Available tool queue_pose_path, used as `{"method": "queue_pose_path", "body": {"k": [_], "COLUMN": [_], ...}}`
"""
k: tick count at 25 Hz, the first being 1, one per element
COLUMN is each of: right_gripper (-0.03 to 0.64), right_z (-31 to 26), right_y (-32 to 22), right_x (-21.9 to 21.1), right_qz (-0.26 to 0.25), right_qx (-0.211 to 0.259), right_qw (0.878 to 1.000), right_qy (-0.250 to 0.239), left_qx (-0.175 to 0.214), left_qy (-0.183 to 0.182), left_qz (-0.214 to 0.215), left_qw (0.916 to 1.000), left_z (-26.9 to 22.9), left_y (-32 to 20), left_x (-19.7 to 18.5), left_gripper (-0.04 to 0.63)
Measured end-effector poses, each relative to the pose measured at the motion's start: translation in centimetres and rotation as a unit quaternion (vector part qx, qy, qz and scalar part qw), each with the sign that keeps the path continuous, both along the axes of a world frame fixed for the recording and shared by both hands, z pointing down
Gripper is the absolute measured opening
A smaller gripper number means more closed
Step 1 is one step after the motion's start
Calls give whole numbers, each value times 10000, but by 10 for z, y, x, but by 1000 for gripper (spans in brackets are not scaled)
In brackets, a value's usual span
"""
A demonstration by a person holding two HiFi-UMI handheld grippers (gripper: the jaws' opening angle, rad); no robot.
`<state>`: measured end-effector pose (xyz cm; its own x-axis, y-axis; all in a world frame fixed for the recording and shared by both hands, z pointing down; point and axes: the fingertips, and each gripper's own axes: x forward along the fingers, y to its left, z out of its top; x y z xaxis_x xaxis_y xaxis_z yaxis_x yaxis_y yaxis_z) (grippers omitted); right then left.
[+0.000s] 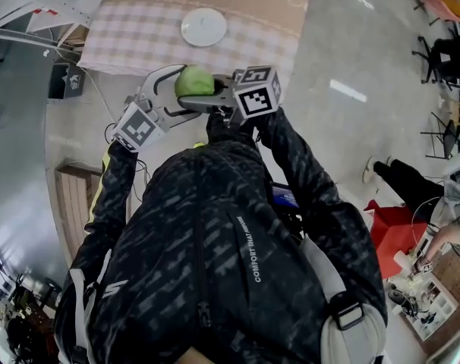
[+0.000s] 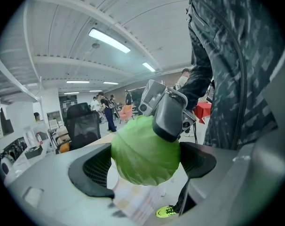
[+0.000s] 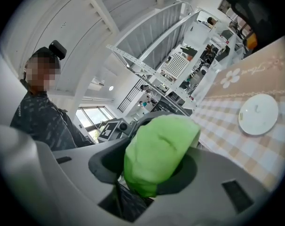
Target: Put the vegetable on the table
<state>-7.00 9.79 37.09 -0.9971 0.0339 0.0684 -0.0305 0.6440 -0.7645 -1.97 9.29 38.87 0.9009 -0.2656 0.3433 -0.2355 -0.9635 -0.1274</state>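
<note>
Cabbage [image 1: 193, 80] in right claw [image 1: 207, 93], near table [image 1: 139, 36] edge

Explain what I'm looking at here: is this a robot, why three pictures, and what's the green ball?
No robot: a person holds a two-jaw gripper in each hand. The head view looks down from a camera on their head; the other two come from cameras riding on each gripper, looking along its jaws. The green ball is a cabbage, held in the air. The right gripper clamps it, and the left gripper has its jaws against its sides too. Ahead stands a cloth-covered table, bearing a white plate.
</note>
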Motion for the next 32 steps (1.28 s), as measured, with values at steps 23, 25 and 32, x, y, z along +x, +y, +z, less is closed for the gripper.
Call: {"method": "queue_pose_path", "body": {"k": [23,25,32], "right_gripper": [164,166,232], "right_z": [48,54,71], "right_y": [-85,-92,-111], "right_x": [21,24,37], "right_qz": [-390,-412,-442], "right_qx": [-295,-279,-276], "right_qw": [9980,9977,9961], "right_qy": [399,466,708], "left_qx": [-402,-406,-467], "left_qy": [-305,-332,-382], "left_qz": [-337,-371,-435], "left_qw": [9982,9979,9972], "left_z": [52,57,68], "left_y": [-86,-92,-107], "left_x": [22,24,35], "left_gripper": [439,437,436]}}
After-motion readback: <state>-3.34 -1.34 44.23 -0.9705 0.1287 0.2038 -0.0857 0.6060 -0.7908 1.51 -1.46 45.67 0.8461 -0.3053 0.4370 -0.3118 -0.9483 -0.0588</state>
